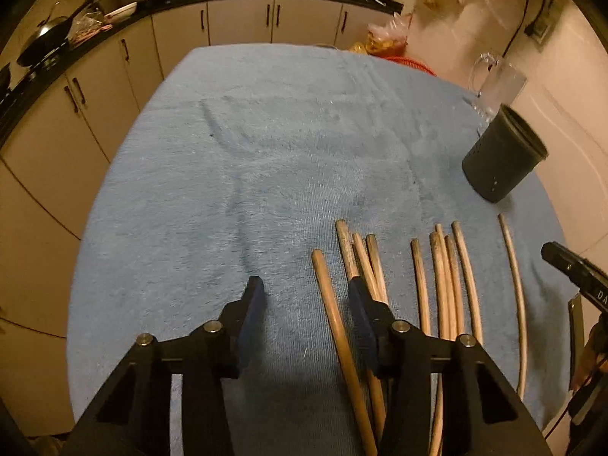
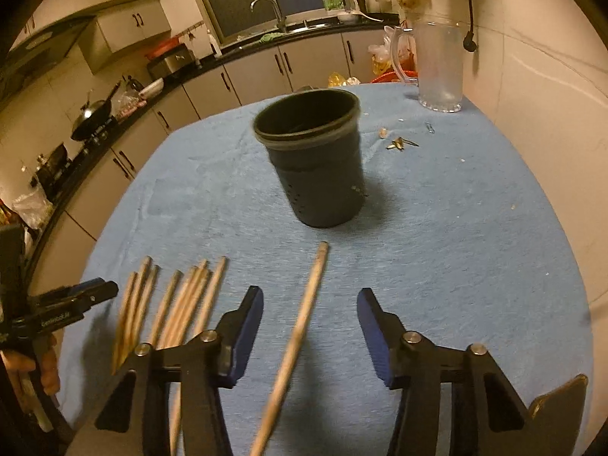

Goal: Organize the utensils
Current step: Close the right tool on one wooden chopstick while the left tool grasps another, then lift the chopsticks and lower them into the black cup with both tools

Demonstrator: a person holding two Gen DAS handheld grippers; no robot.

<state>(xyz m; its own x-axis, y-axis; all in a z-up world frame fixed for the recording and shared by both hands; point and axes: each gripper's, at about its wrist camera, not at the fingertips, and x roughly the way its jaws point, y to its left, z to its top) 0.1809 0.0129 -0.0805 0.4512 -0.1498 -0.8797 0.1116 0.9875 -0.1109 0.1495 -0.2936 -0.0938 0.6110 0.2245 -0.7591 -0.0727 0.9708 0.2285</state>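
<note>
Several wooden chopsticks [image 1: 440, 285] lie side by side on the blue towel [image 1: 266, 152]. A dark cylindrical holder [image 1: 503, 154] stands upright to their far right. My left gripper [image 1: 306, 290] is open, with one chopstick [image 1: 334, 319] lying between its fingers on the towel. In the right wrist view my right gripper [image 2: 309, 300] is open above a single chopstick [image 2: 300, 334], apart from the bundle [image 2: 178, 304]. The holder [image 2: 313, 159] stands just beyond it.
A clear glass pitcher [image 2: 437, 64] stands at the table's far right near the wall. Small metal bits [image 2: 399, 143] lie on the towel [image 2: 475, 247] behind the holder. Kitchen cabinets and counter [image 1: 114, 60] run to the left and behind.
</note>
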